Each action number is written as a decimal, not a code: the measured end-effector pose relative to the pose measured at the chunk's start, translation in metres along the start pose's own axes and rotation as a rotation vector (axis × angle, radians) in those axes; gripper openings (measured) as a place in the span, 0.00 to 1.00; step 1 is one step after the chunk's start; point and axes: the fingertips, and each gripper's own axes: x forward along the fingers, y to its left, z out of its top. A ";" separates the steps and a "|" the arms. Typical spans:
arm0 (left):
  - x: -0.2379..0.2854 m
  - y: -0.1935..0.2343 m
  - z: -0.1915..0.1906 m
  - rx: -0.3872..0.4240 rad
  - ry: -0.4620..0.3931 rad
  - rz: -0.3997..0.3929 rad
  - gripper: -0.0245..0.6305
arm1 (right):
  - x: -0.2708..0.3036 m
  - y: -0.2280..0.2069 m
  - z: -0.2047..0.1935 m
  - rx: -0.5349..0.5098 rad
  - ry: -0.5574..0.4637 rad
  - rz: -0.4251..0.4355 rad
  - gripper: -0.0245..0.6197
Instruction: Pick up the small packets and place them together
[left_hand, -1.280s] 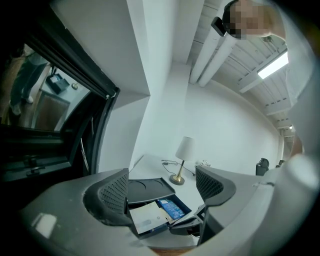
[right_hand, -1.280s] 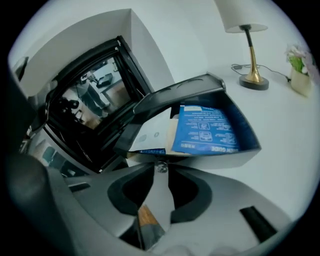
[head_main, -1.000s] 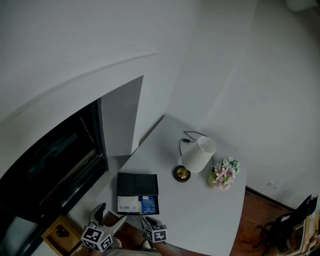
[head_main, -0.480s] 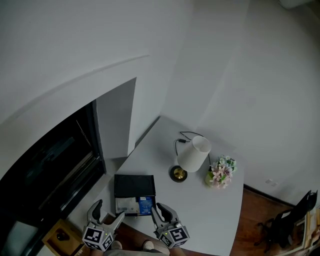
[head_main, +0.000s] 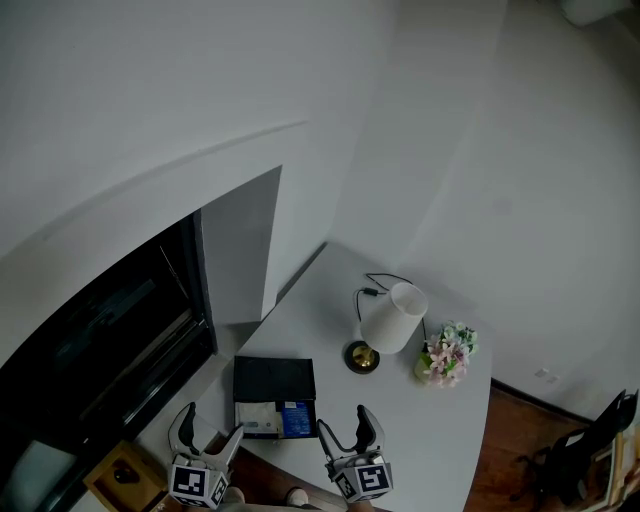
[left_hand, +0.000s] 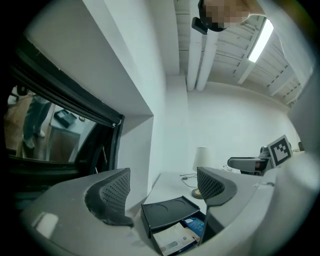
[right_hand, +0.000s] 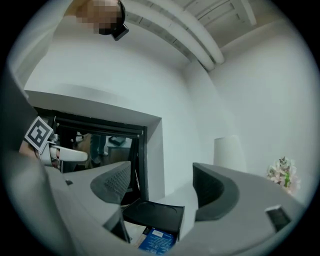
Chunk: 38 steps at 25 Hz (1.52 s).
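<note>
Left gripper (head_main: 208, 432) and right gripper (head_main: 348, 430) are hovering spread, empty, right's jaws just opening; packets (head_main: 275, 420) are lying between them, near both.

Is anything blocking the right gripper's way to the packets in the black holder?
Nothing visible does. The right gripper, whose jaws have just been opening with nothing between them, faces the packets with open space between. The black holder's top shelf covers only their rear ends.

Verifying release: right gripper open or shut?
Open: the right gripper has just been opening, its fingers wide apart, nothing gripped between them.
</note>
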 end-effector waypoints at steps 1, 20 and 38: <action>-0.001 0.002 -0.002 0.004 0.007 0.006 0.68 | 0.001 0.004 -0.001 0.007 0.006 0.019 0.62; -0.022 0.013 -0.020 -0.035 0.072 0.033 0.66 | 0.090 0.089 -0.261 0.230 0.956 0.436 0.50; -0.033 0.033 -0.025 -0.064 0.084 0.065 0.64 | 0.100 0.105 -0.268 0.161 0.987 0.414 0.06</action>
